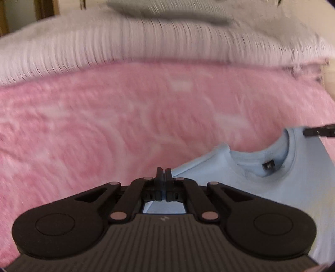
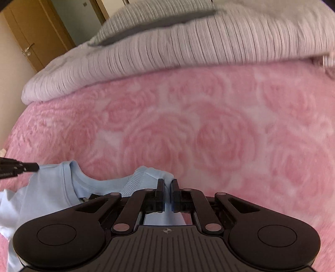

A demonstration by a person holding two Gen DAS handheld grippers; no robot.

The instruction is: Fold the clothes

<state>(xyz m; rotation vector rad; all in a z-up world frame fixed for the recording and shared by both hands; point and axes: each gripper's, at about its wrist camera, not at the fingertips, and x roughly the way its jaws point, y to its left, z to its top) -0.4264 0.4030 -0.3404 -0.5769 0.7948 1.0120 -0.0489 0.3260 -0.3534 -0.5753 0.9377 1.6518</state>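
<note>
A light blue T-shirt [image 1: 261, 184] hangs over the pink rose-patterned bedspread [image 1: 104, 125], collar up, with a dark neck label [image 1: 268, 165]. My left gripper [image 1: 163, 173] is shut on the shirt's left shoulder edge. In the right wrist view the same shirt [image 2: 52, 198] shows at lower left, and my right gripper [image 2: 166, 184] is shut on a pinch of its other shoulder beside the ribbed collar [image 2: 134, 177]. Each gripper's tip shows at the edge of the other's view: the right one [image 1: 318, 132], the left one [image 2: 21, 167].
A white ribbed blanket [image 2: 188, 48] lies across the far side of the bed, with a grey striped pillow [image 2: 157, 18] behind it. A wooden door [image 2: 31, 37] stands at the far left. The pink bedspread [image 2: 230, 136] stretches ahead of both grippers.
</note>
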